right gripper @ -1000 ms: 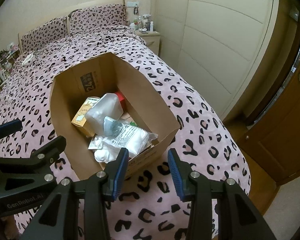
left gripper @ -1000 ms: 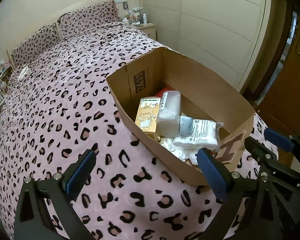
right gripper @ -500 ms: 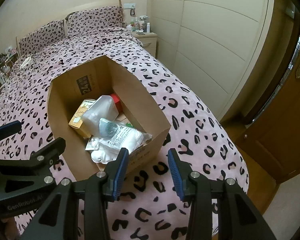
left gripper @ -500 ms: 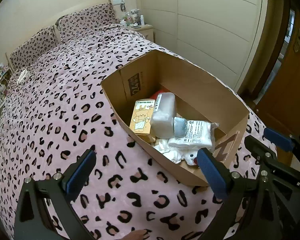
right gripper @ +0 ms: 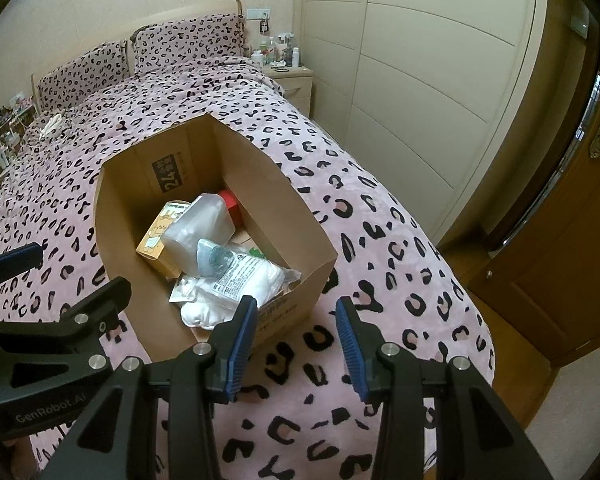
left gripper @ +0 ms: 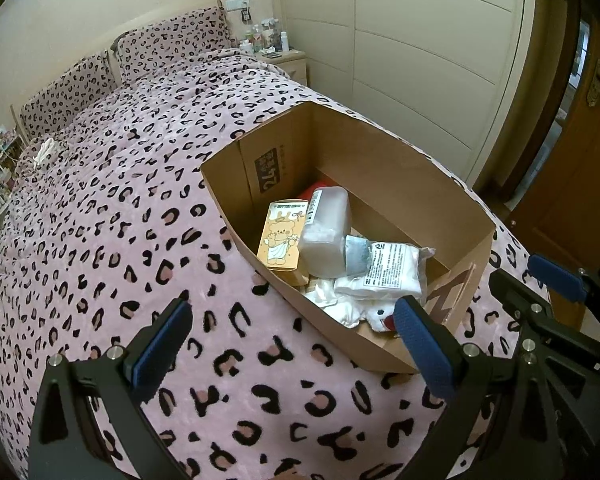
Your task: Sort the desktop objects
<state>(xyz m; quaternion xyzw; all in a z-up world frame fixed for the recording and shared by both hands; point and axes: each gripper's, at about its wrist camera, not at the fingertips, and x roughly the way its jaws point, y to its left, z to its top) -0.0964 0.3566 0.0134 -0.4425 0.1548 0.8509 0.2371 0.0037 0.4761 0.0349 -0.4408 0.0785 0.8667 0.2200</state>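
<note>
Pink plush with black leopard spots covered the whole bed (left gripper: 100, 240), and on that bedspread, toward the foot, stood an open brown cardboard box (left gripper: 400, 184) with a dark printed label on its inner end wall.

In the left wrist view, the left gripper (left gripper: 292, 344) hung above the bare bedspread at six o'clock, its blue-padded jaws spread wide with nothing between them; the box sat at about two o'clock from it. Inside the box, from left to right, lay a flat yellow packet printed with a cartoon bear (left gripper: 280, 236), a frosted translucent plastic container (left gripper: 326, 232) lying on its side with something red (left gripper: 320, 188) behind it at twelve o'clock, and a clear bag of white material with a printed label (left gripper: 388, 272). More white soft items (left gripper: 340, 304) were heaped at the near end, touching the bag.

In the right wrist view, the right gripper (right gripper: 296, 336) was at six o'clock over the near right corner of the box, its jaws parted and empty, the left pad overlapping the box's near wall in the frame. The left gripper's black frame showed at nine o'clock. A pale bedside cabinet (right gripper: 292, 80) crowded with small bottles stood at twelve o'clock, beside the leopard-print pillows (right gripper: 188, 40).
</note>
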